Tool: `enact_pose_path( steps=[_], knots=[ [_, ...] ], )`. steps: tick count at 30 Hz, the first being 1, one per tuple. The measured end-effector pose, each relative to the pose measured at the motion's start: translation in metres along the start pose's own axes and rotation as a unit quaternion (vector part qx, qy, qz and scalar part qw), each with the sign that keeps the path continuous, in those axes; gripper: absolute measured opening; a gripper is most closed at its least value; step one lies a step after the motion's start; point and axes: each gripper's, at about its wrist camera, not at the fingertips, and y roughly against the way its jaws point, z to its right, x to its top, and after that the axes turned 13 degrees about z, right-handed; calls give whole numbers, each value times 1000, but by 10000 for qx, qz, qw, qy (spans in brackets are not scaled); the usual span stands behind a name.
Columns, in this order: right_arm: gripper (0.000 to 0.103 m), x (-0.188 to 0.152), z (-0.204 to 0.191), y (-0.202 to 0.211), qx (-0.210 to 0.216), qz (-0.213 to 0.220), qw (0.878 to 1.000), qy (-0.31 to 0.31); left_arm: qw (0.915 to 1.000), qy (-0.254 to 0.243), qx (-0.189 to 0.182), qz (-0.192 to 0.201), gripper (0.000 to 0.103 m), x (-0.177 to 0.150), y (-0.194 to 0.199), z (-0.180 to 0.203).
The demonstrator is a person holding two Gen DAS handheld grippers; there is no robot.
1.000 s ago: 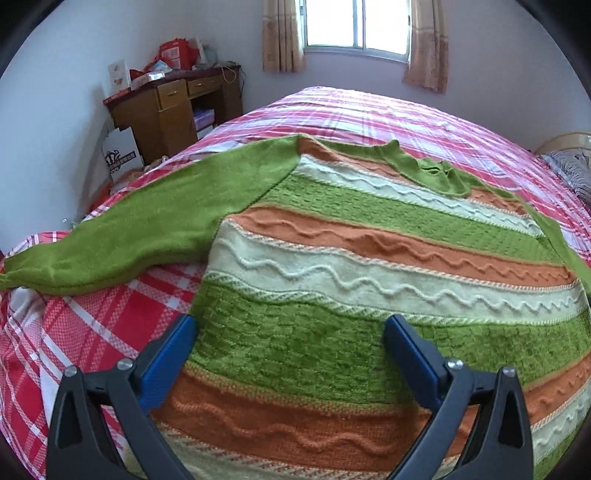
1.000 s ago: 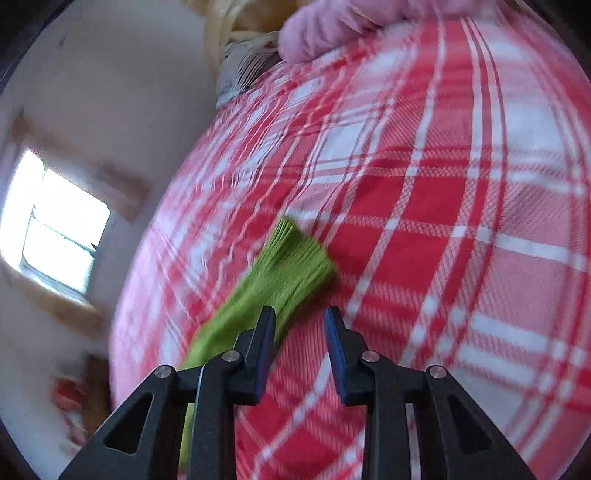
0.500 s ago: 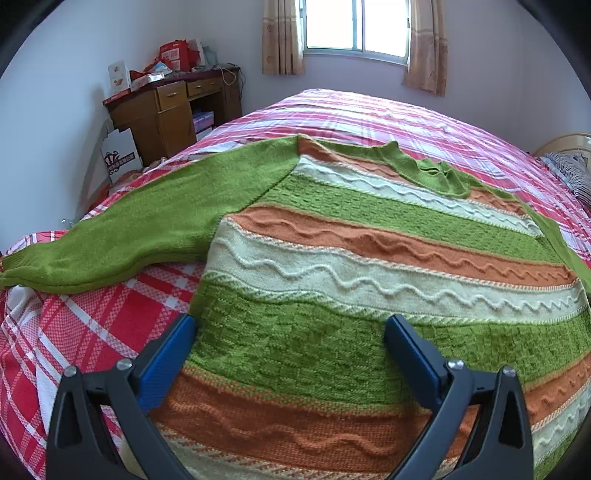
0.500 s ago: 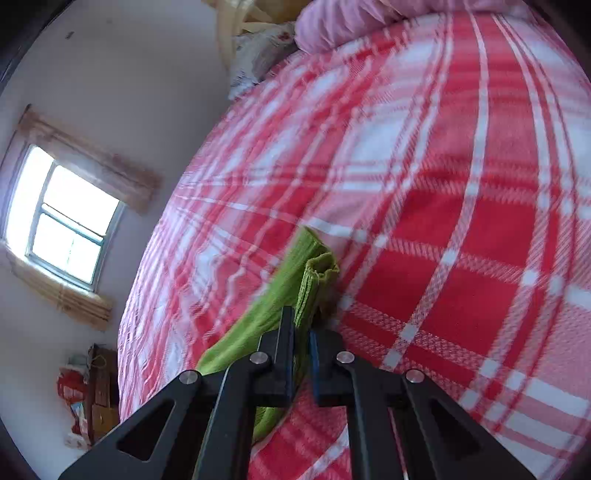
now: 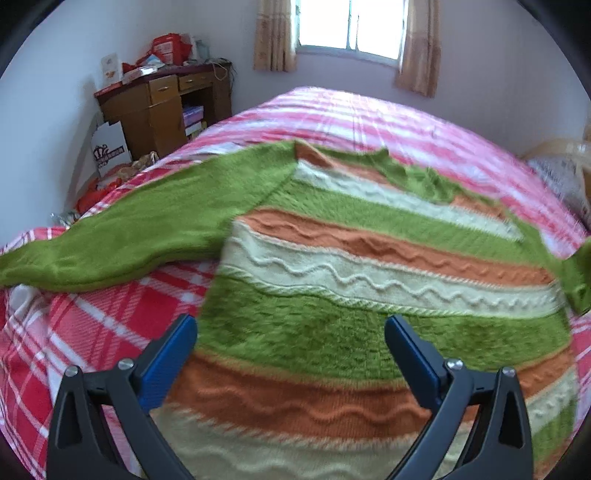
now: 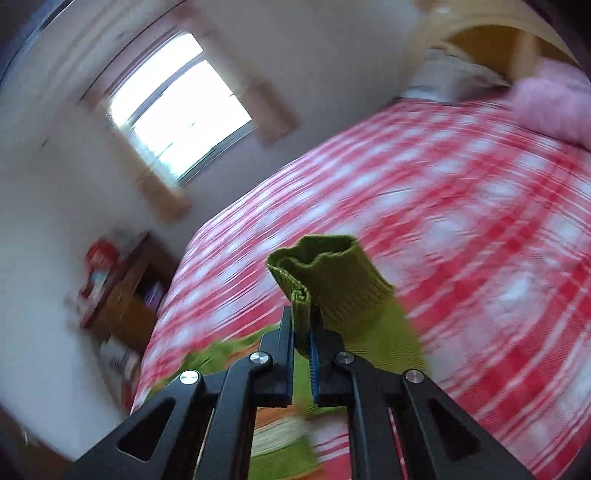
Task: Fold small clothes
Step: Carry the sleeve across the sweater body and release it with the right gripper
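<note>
A knitted sweater [image 5: 332, 295] with green, orange and cream stripes lies flat on the plaid bed [image 5: 92, 332]. Its left green sleeve [image 5: 129, 236] stretches out to the left. My left gripper [image 5: 291, 343] hovers open over the sweater's lower body, nothing between its blue pads. In the right wrist view my right gripper [image 6: 302, 332] is shut on the ribbed green cuff [image 6: 325, 273] of the other sleeve, lifted off the bed. That raised sleeve shows at the right edge of the left wrist view [image 5: 580, 273].
A wooden desk [image 5: 162, 107] with clutter stands by the wall at the far left, a white box [image 5: 110, 147] beside it. A curtained window [image 5: 351, 26] is behind the bed. A pink pillow [image 6: 554, 103] lies at the headboard end.
My right gripper closed on the green cuff and swung it up off the bed, rolling as it rose. The sleeve's end now shows at the right edge of the left view. The left gripper held still.
</note>
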Motion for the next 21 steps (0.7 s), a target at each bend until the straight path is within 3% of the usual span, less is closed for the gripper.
enact_pose_path(
  steps=[3,6,11,13,21],
  knots=[
    [6,-36,-65,-13,404,-232,9982,382,9996,98,-46,260,103,7,12,-16],
    [6,-79,-120,-35,717,-523,9944,566,9985,14,252,485,103,8,11,-34],
    [6,-152,-194,-76,904,-831,9871,1027,9966,619,440,335,103,-8,-11,-70],
    [6,-181,-212,-94,960,-922,9833,1243,9947,846,326,475,103,-13,-11,-75],
    [6,-268,-251,-138,1168,-1454,9663,1774,9959,661,309,530,103,-15,-15,-69]
  ],
)
